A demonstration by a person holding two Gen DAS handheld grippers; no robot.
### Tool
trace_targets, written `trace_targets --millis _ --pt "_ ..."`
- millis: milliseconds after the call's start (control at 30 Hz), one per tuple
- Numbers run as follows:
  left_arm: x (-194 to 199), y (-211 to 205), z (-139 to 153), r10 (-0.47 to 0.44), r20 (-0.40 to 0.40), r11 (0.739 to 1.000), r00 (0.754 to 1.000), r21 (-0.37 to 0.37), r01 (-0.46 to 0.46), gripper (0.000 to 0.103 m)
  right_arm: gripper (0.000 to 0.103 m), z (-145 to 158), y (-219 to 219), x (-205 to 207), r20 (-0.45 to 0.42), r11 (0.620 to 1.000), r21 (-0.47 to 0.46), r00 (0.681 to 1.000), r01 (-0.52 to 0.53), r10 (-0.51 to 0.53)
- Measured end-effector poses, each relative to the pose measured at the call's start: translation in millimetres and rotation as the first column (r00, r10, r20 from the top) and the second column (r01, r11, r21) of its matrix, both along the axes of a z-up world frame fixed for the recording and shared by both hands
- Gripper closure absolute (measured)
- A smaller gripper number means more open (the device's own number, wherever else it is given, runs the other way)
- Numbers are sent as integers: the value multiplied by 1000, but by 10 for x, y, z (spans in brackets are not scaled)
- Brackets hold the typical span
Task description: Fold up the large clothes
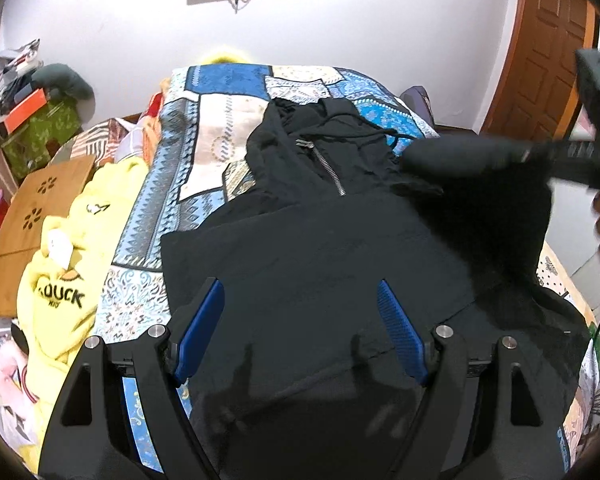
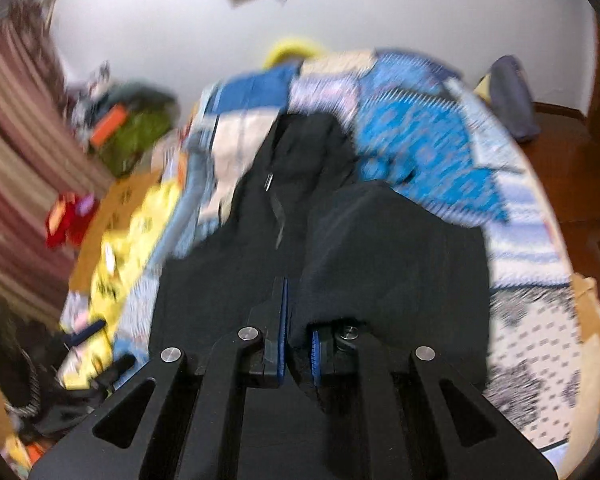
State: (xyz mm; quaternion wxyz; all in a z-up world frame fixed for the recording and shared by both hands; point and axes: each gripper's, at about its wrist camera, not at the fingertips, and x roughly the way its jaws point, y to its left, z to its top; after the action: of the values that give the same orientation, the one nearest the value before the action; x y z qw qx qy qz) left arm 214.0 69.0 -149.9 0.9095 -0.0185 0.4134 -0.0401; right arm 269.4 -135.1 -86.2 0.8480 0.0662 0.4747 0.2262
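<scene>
A black zip hoodie (image 1: 320, 248) lies on a bed with a blue patterned quilt (image 1: 204, 128), its hood at the far end and one side folded over the body. My left gripper (image 1: 300, 300) is open and empty, hovering above the hoodie's lower half. My right gripper (image 2: 298, 320) is shut on a fold of the black hoodie (image 2: 380, 248) and holds it lifted over the garment. The right gripper also shows in the left wrist view (image 1: 572, 152) at the right, with the black cloth hanging from it. The right wrist view is blurred.
A yellow garment (image 1: 72, 264) and a wooden board (image 1: 32, 224) lie along the bed's left side. A cluttered green box (image 1: 36, 128) stands at the far left. A wooden door (image 1: 548, 60) is at the right. A white wall is behind the bed.
</scene>
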Motion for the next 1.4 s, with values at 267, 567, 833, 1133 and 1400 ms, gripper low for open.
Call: trace_targets --millis 267,567,833,1133,1400 --pt "-86 158 -96 25 -23 999 999 -27 -25 25 91 -583 521 -144 -124 978 -171 987 -124 103" --pt "-93 99 -84 16 -36 1000 999 -22 -17 25 65 -635 489 -241 -262 960 -182 951 -213 162" --pt "-50 -190 78 -35 -8 999 999 37 35 25 64 -225 69 -415 -186 974 -114 967 -196 173" --pt "148 -879 285 -161 20 982 987 102 158 20 62 192 -792 -533 29 982 -184 999 33 -28" --pt "394 -1728 188 -318 -9 924 948 223 312 15 60 -30 -1304 -540 36 961 -221 986 165 -161"
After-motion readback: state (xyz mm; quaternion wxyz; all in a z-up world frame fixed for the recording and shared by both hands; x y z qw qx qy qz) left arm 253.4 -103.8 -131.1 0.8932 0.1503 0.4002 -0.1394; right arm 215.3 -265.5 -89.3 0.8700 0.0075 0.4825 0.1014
